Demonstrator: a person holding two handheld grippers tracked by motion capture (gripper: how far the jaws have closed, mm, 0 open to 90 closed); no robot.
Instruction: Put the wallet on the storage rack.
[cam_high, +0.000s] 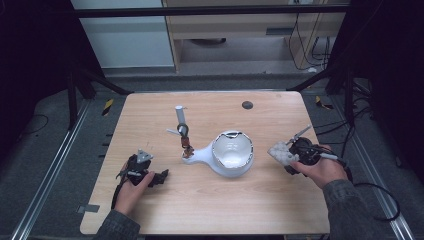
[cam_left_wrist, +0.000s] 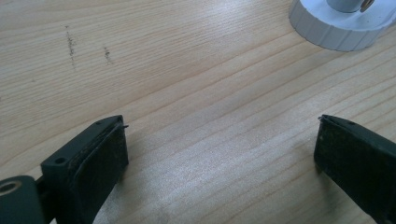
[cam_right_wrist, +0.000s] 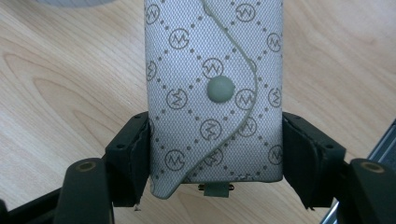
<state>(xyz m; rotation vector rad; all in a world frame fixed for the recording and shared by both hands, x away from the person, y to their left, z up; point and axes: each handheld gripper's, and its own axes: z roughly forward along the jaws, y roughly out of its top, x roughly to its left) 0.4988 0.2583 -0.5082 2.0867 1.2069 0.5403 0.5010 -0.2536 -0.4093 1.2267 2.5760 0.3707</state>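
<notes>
Your right gripper (cam_right_wrist: 215, 154) is clamped on a small grey fabric pouch with a monogram print and a round snap button (cam_right_wrist: 215, 88), one black jaw pressed against each long side (the flap curves across its front). In the high view that pouch (cam_high: 281, 152) sits clear of the light wooden table (cam_high: 210, 210), at the right side, just beside a white bowl-shaped lamp head with a shiny inside (cam_high: 232, 153). The lamp's round white base (cam_high: 190, 158) lies to the left of that head, with a thin jointed stem rising from it. Your left gripper (cam_high: 159, 177) rests low over the table at the left, jaws wide apart with nothing between them; the ribbed base (cam_left_wrist: 341, 25) shows ahead of it.
</notes>
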